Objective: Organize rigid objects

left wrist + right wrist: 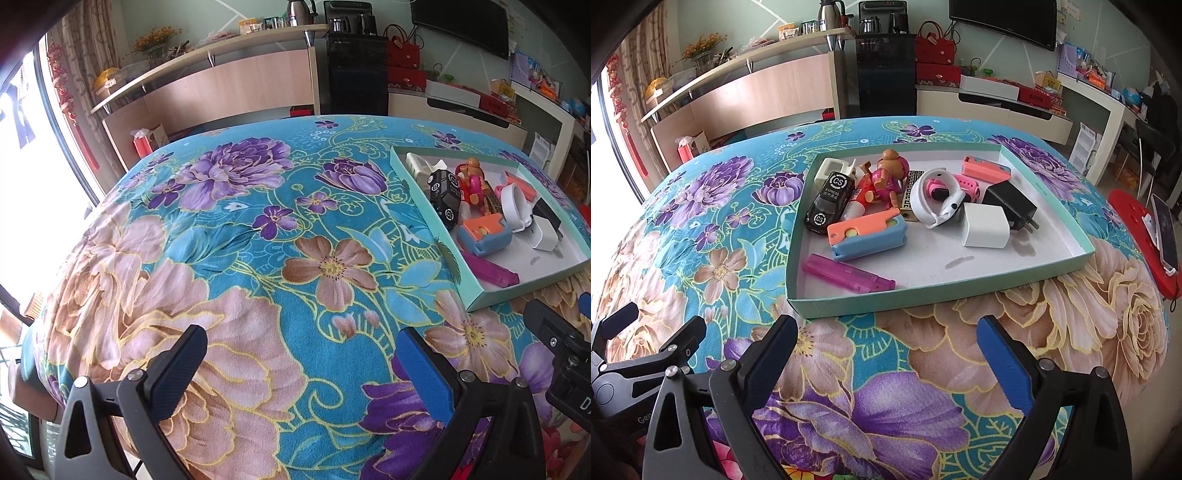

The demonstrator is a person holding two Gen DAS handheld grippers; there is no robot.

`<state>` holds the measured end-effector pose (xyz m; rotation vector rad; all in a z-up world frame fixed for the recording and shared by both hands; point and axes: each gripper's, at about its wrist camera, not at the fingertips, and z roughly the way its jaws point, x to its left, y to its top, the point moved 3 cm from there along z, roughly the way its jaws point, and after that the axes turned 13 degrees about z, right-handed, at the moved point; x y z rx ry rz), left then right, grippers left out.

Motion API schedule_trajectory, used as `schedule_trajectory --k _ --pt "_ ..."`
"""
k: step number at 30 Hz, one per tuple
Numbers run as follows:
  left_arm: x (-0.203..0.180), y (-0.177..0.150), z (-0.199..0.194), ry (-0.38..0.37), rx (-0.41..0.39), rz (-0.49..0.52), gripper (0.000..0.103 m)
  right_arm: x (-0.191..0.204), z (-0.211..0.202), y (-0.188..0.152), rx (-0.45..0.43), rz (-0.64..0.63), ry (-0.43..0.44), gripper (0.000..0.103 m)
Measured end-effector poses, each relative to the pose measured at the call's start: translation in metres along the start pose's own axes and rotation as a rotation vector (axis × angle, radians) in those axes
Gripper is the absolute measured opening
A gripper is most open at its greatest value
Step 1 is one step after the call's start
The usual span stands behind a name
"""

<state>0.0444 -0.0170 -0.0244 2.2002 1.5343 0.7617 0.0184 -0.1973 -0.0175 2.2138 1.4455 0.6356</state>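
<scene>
Hovering nearest: right gripper (886,365) and left gripper (301,373), both spread wide, holding nothing, low over floral cloth (258,229). Beyond: shallow teal tray (923,297) containing pink lighter (849,273), white charger (985,226), black charger (1010,205), toy car (830,201), figurine (886,173), apparently gathered for sorting.

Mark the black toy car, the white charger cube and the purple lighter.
black toy car (830,202): right wrist view, on its roof.
white charger cube (985,226): right wrist view, on its front face.
purple lighter (847,273): right wrist view, mid-body.
</scene>
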Motion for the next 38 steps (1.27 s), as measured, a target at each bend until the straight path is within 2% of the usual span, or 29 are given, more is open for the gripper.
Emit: schedule_trajectory --k 29,38 --pt "0.0029 -0.0020 0.0016 -0.010 0.010 -0.021 0.103 0.0016 0.0059 -0.0034 0.017 -0.019 -0.030 0.098" --pt "-0.0004 -0.0009 -0.0020 0.008 -0.004 -0.007 0.103 0.0011 0.0069 -0.0040 0.023 -0.018 -0.034 0.098"
